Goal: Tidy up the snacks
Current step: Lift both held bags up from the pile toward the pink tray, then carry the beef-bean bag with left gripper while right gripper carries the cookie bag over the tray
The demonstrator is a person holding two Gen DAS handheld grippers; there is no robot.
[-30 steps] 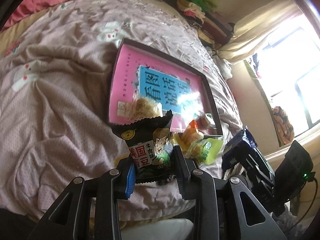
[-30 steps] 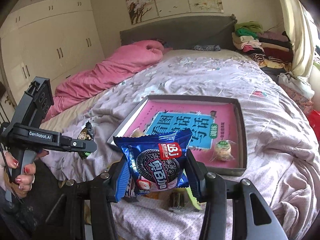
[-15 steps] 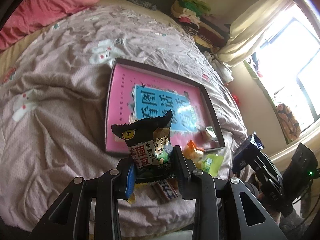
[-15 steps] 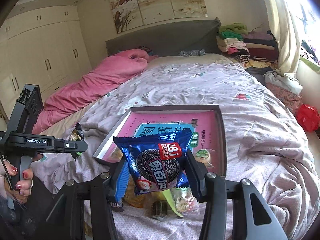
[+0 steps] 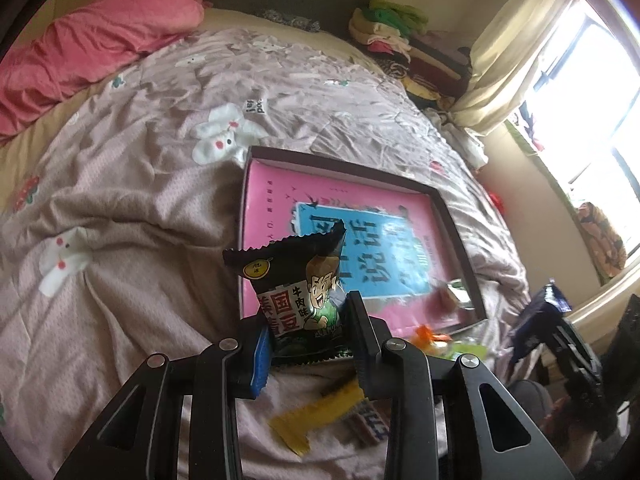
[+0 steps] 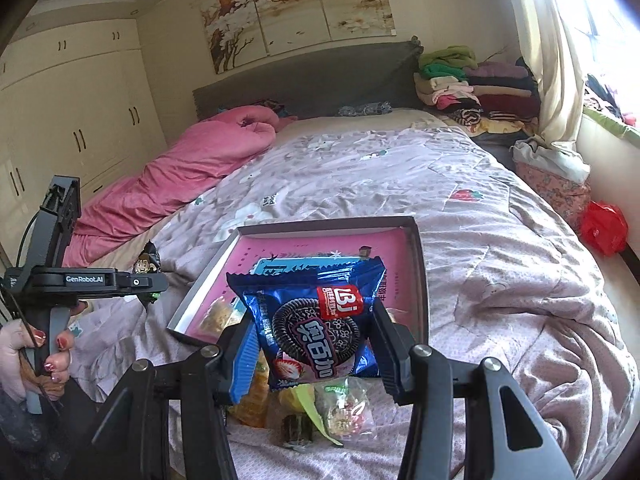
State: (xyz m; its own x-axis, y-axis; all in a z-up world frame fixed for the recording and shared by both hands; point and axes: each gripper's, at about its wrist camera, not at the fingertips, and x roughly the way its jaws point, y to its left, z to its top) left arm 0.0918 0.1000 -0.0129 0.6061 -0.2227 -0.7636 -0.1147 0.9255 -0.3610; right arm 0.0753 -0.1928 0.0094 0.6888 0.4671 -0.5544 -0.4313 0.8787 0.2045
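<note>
My left gripper (image 5: 306, 334) is shut on a black bean snack packet (image 5: 298, 284) with a cartoon face, held above the near edge of the bed. My right gripper (image 6: 312, 344) is shut on a blue cookie packet (image 6: 316, 320). A shallow dark box with a pink and blue lining (image 5: 280, 200) lies on the bed beyond both; it also shows in the right wrist view (image 6: 418, 272). A small wrapped pastry (image 5: 450, 298) lies in the box's corner. Several loose snacks (image 6: 340, 410) lie on the quilt below the grippers, including a yellow wrapper (image 5: 320, 412).
A pink duvet (image 6: 192, 176) lies along the bed's far left side. Folded clothes (image 6: 468, 84) are stacked by the headboard. A curtain and bright window (image 5: 580, 80) are on the right. The left gripper and the hand holding it show in the right wrist view (image 6: 96, 280).
Both grippers have pulled back and risen from the box with their packets still held. The box now looks farther off, and more loose snacks show below the fingers.
</note>
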